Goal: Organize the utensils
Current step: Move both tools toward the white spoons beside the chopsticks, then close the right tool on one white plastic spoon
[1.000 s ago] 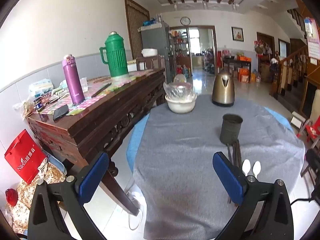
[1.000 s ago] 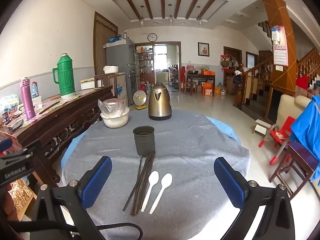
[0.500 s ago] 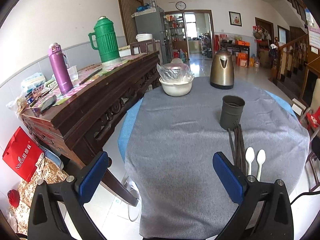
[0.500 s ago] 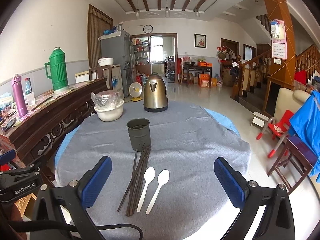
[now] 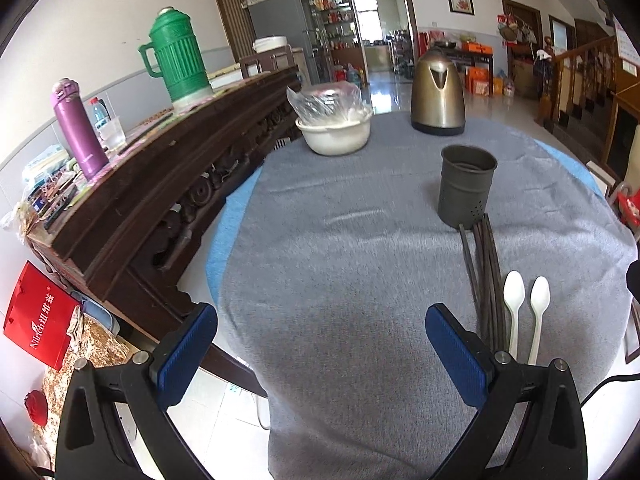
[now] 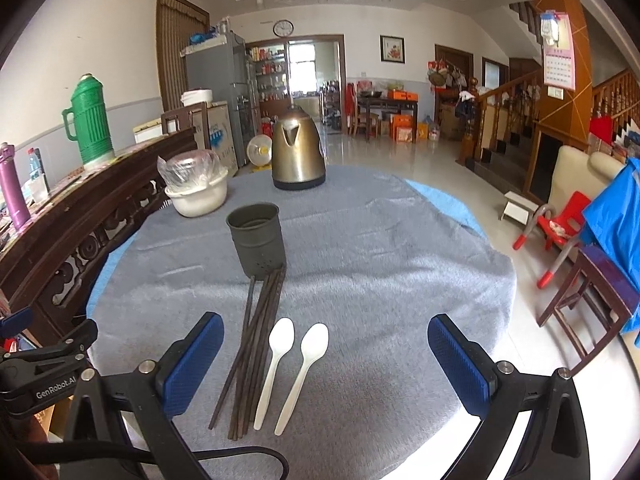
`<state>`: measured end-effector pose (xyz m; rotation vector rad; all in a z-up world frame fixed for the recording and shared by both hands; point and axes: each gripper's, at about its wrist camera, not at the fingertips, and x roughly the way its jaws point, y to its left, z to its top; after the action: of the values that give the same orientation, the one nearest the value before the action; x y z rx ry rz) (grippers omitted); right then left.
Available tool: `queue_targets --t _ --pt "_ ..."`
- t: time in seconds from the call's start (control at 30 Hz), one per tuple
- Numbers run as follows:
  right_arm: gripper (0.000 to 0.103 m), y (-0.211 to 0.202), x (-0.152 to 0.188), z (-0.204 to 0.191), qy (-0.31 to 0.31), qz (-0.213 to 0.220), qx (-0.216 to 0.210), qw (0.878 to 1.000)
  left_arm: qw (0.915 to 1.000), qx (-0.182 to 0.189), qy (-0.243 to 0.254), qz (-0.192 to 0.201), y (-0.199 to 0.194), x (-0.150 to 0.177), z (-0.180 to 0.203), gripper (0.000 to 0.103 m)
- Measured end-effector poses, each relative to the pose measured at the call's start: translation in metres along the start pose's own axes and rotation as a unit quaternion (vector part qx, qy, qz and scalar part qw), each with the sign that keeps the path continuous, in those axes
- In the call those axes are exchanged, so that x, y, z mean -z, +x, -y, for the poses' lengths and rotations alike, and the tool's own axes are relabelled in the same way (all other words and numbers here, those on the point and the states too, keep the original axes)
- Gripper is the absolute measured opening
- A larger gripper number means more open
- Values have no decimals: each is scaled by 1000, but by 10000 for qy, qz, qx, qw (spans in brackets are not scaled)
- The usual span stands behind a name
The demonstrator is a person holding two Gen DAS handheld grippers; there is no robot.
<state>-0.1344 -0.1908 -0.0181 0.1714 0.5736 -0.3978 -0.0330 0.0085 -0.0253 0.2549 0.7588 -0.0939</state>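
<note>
My left gripper hung with its jaws released and wide, nothing between them, over bare grey cloth on the tabletop; from there every utensil lay off to its right, just past the right-hand pad. In the right wrist view the dark chopsticks lay bundled on the cloth, their long axis running away from me, far tips touching the foot of the grey utensil holder, which stood upright and empty as far as I could see. Just beside the bundle, to its right, the two white spoons lay parallel with bowls pointing away and handles toward me. My right gripper was likewise released and carrying nothing, and the spoons and part of the bundle sat directly between its pads. I judged the right hand plainly nearer: the utensils lay lengthwise along its reach, so its jaws would close across the thin shafts, not along them.
</note>
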Motion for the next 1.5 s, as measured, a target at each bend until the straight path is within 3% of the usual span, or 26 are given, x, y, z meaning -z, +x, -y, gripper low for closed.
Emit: queue_targets --t 0.33,1.13,1.27,1.4,1.5 --pt "103 42 -3 5 290 -433 -80 9986 9997 -9 108 -238 31 -6 15 103" --pt "102 83 3 27 601 -750 -68 9954 9981 123 297 -530 65 -13 38 103" --pt "86 96 11 42 853 -1026 -210 9908 9944 628 283 -804 78 -13 46 103" --pt "55 117 28 65 1239 -1537 -334 9798 9873 1147 292 -1064 91 -11 56 103" --pt "49 130 39 79 1543 -1812 -477 9701 9829 1376 334 -1174 99 -11 66 103"
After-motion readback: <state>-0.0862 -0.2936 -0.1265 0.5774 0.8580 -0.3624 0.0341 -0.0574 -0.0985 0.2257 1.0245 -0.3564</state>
